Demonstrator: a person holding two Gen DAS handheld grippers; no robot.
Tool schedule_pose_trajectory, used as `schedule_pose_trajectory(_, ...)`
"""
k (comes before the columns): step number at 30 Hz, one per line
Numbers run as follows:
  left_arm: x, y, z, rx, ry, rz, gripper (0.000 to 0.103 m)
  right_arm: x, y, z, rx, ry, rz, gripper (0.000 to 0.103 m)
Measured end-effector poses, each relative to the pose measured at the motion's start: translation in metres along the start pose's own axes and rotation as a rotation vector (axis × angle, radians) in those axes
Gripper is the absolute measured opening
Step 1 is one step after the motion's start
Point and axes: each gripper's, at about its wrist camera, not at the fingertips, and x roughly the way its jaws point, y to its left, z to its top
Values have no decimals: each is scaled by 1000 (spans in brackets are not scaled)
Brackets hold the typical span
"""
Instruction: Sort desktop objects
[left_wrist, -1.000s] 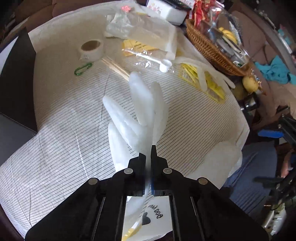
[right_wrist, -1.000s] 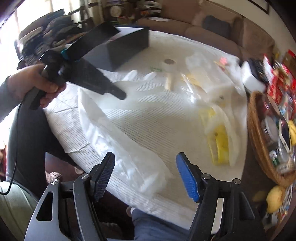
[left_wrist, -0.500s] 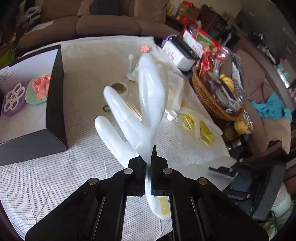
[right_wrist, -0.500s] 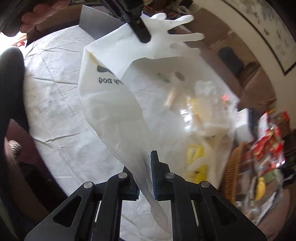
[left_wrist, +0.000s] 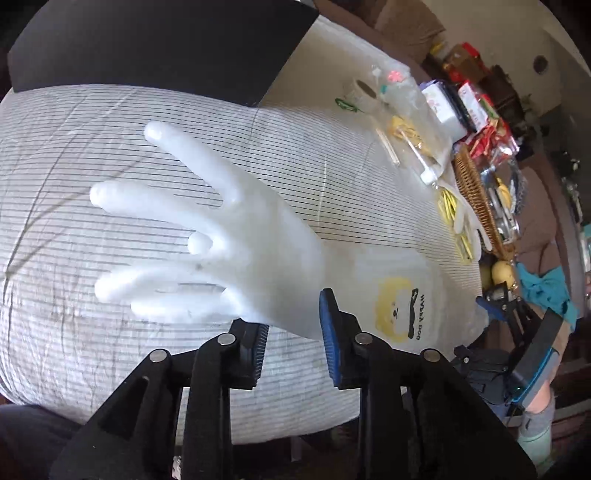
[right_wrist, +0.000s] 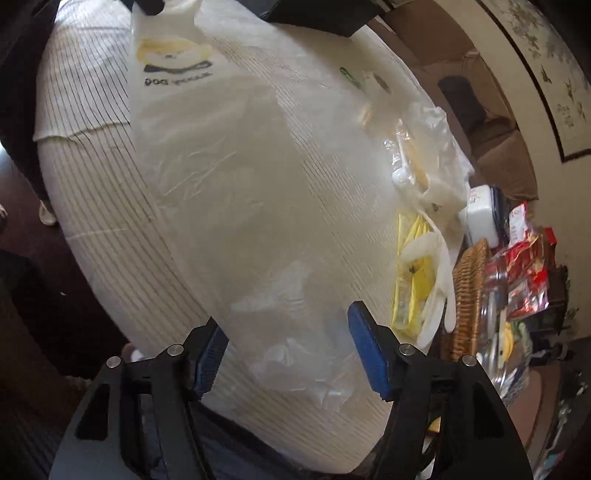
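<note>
**Both grippers open over a long white glove**

The left gripper (left_wrist: 291, 347) stands with its jaws spread, holding nothing; the wrist part of the white glove (left_wrist: 236, 254) lies just ahead between the blue pads. The right gripper (right_wrist: 284, 354) is likewise wide apart, its pads either side of the glove's translucent sleeve end (right_wrist: 295, 332) without clamping it.

On the glove's cuff is a yellow cartoon dog (left_wrist: 397, 310) with black lettering that seems to read "HAPPY DOG", seen sideways from the left wrist and upside down from the right.

The glove lies flat on the striped white surface (left_wrist: 74, 369), near the front edge. Its long axis runs across the left view: fingers spread toward the left, sleeve trailing right toward the right gripper.

Farther out sit a black box (left_wrist: 166, 44), a tape roll (left_wrist: 364, 90), a green carabiner (left_wrist: 345, 105), yellow packets (right_wrist: 410, 295) and a wicker basket (left_wrist: 476, 199) of snacks.
</note>
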Motion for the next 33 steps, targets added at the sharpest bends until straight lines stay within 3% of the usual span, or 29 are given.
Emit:
schedule_pose_trajectory(3, -36, -8, 10, 22, -120, 32, 53, -24, -39, -6, 242, -34, 80, 69)
schedule_pose_trajectory(7, -78, -38, 30, 117, -289, 156, 56, -39, -86, -14, 551, -76, 220, 71)
schedule_pose_trajectory(9, -84, -51, 37, 177, -308, 147, 75, -44, -100, -17, 642, -116, 293, 71)
schedule_pose_trajectory(11, -70, -62, 45, 230, -270, 155, 75, -47, -107, -19, 700, -135, 363, 71)
schedule_pose_trajectory(14, -28, -69, 50, 280, -166, 149, 74, -60, -113, -19, 751, -172, 312, 74)
schedule_pose_trajectory(17, 11, -63, 43, 323, -78, 233, 68, -56, -97, -6, 701, -153, 319, 78)
schedule_pose_trajectory(20, 16, -55, 34, 356, -74, 261, 64, -42, -76, -3, 629, -87, 289, 78)
schedule_pose_trajectory(22, 10, -51, 35, 374, -103, 290, 64, -33, -82, -19, 693, -44, 298, 78)
schedule_pose_trajectory(25, -5, -45, 46, 422, -120, 253, 67, -25, -113, -67, 944, -74, 455, 78)
schedule_pose_trajectory(27, -6, -46, 57, 524, -68, 234, 73, -15, -126, -90, 1049, -73, 590, 78)
schedule_pose_trajectory(30, -9, -42, 70, 670, -1, 235, 73, -1, -132, -95, 1085, -77, 784, 79)
schedule_pose_trajectory(33, -10, -29, 89, 702, 76, 170, 73, 14, -133, -86, 1103, -75, 937, 79)
